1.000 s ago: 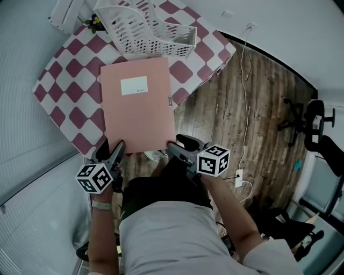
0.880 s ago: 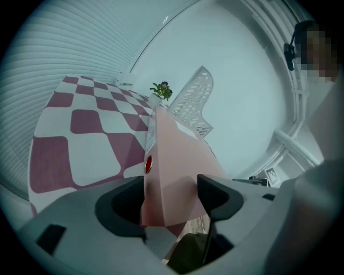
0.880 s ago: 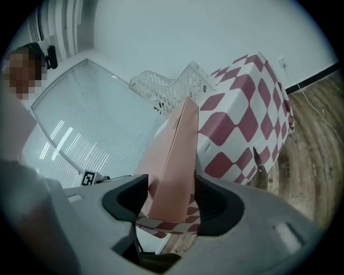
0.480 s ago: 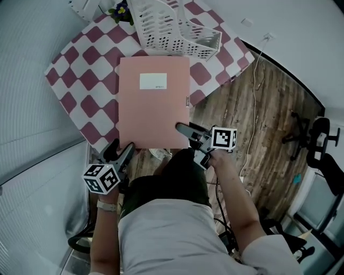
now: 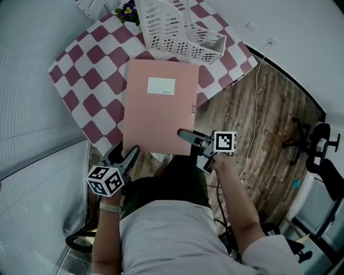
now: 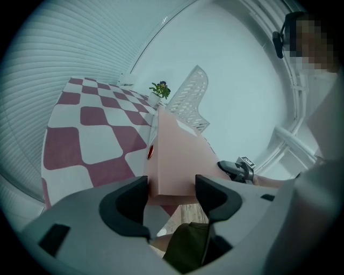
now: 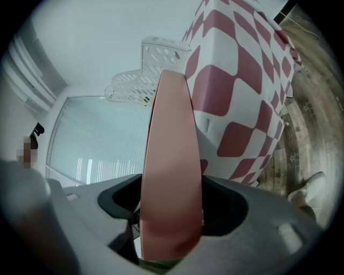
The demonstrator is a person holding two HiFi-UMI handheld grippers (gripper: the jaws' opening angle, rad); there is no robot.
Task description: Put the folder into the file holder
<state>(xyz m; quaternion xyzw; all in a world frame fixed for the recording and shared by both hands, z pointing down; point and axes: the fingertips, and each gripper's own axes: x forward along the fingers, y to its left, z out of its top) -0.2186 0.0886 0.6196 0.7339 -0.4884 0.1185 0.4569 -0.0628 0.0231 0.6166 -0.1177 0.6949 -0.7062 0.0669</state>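
A desk (image 5: pixel 80 80) under a red-and-white checked cloth fills the upper left of the head view. A small potted flower (image 5: pixel 127 11) stands at its far edge. Off the near edge, the left gripper (image 5: pixel 126 153) is clamped on the near left corner of the folder (image 5: pixel 158 118); its own view shows that corner filling the gap between the two jaws. The pink folder lies flat and lengthwise on the desk with a white label (image 5: pixel 161 85) facing up. Its near end hangs out over the desk's near edge. Its far end lies just beside the near wall of the white file holder (image 5: pixel 177 29), so the folder is wholly outside that container. The file holder stands at the far edge of the desk, right of the flower, and only its perforated walls and dividers can be made out. At the folder's near right corner, the right gripper (image 5: pixel 188 138) has just been opening its jaws. They stand spread with the folder's edge between them and gaps show on both sides. Further right, a white cable (image 5: pixel 258 80) runs across the wooden floor (image 5: pixel 231 113).
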